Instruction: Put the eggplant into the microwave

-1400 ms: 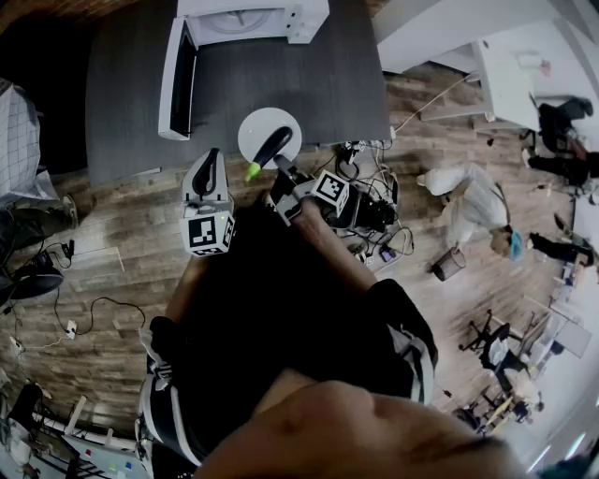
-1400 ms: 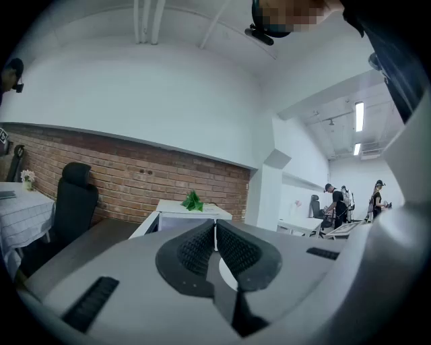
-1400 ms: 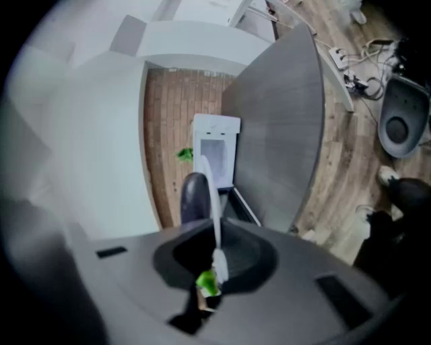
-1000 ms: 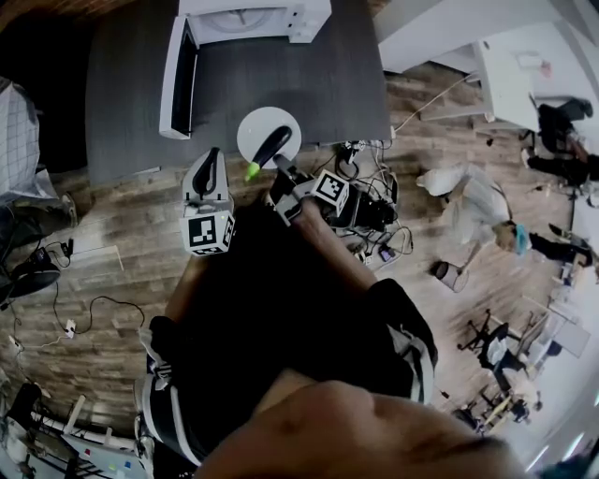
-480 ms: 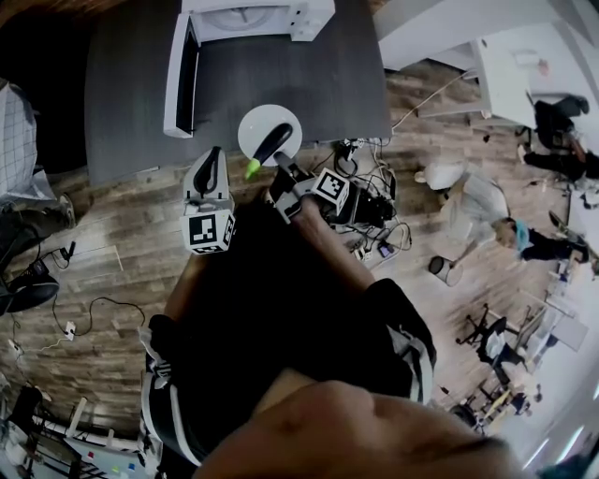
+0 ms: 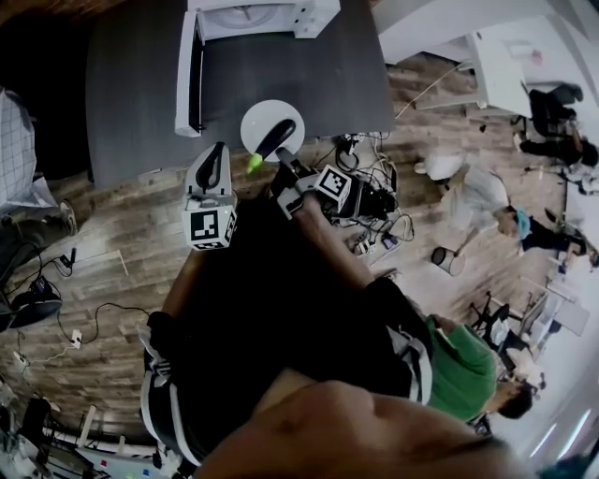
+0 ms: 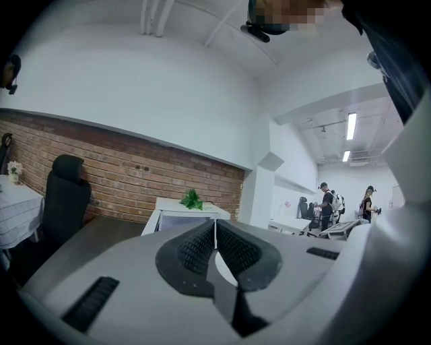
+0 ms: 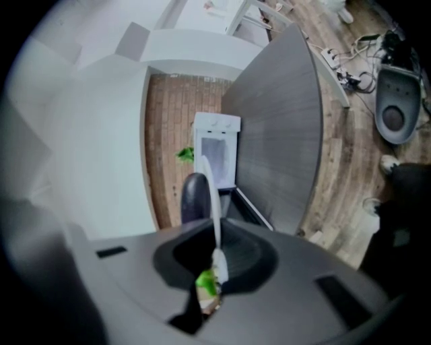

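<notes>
A dark eggplant (image 6: 278, 137) with a green stem lies on a white plate (image 6: 256, 120), which is held over the front edge of the grey table (image 6: 309, 84). My right gripper (image 6: 282, 169) is shut on the plate's near rim. In the right gripper view the plate (image 8: 215, 202) runs edge-on out of my right gripper (image 8: 216, 251), with the eggplant (image 8: 194, 199) on its left. The white microwave (image 6: 251, 13) stands at the table's back with its door (image 6: 190, 70) swung open. To the left of the plate, my left gripper (image 6: 214, 166) is shut and holds nothing. In its own view my left gripper (image 7: 215, 237) points at the microwave (image 7: 180, 217).
A small green plant (image 7: 192, 199) sits on top of the microwave. Cables and a power strip (image 6: 370, 201) lie on the wooden floor right of me. A dark chair (image 7: 64, 195) stands at the left. Several people (image 6: 487, 210) move about on the right.
Both grippers and the plate with the eggplant have edged a little further toward the table and microwave. People in the background have shifted.
</notes>
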